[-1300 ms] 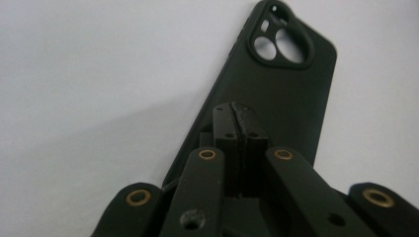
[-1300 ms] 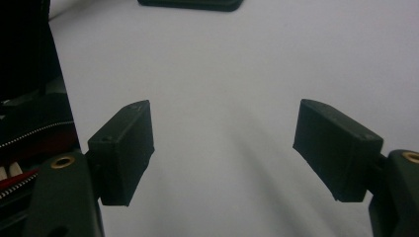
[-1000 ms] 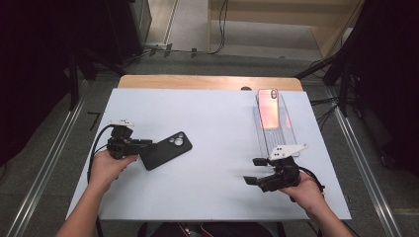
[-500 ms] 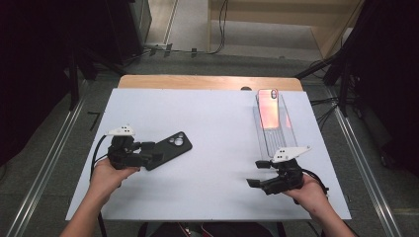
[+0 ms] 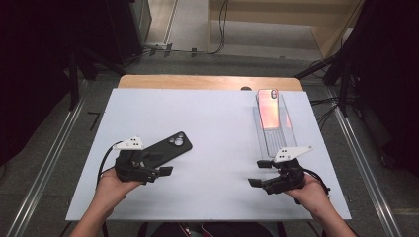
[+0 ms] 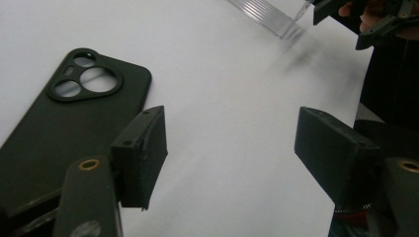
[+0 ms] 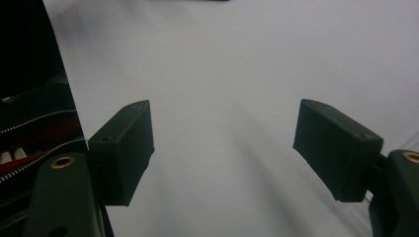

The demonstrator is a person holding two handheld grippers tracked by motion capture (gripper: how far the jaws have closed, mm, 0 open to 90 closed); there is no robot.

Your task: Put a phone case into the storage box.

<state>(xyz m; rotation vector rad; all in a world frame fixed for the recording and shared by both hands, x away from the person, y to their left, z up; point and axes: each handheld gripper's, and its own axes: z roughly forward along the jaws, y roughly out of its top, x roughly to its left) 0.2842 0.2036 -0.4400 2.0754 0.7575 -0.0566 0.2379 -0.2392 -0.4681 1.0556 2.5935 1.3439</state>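
A black phone case lies flat on the white table, camera cutouts up; in the left gripper view it is the case left of the jaws. My left gripper sits at the case's near end, open; its jaws have just been opening, and between them is only bare table. My right gripper rests near the front right, open over bare table. A pink phone leans in a clear stand at the back right.
A wooden strip borders the table's far edge. Metal rails and cables run along the floor on both sides. The clear stand's ribbed end and the other gripper show far off in the left gripper view.
The left gripper has let go of the black case, opened its jaws and drawn back toward the near edge and a little right. The case stays where it lay. The right gripper has not moved.
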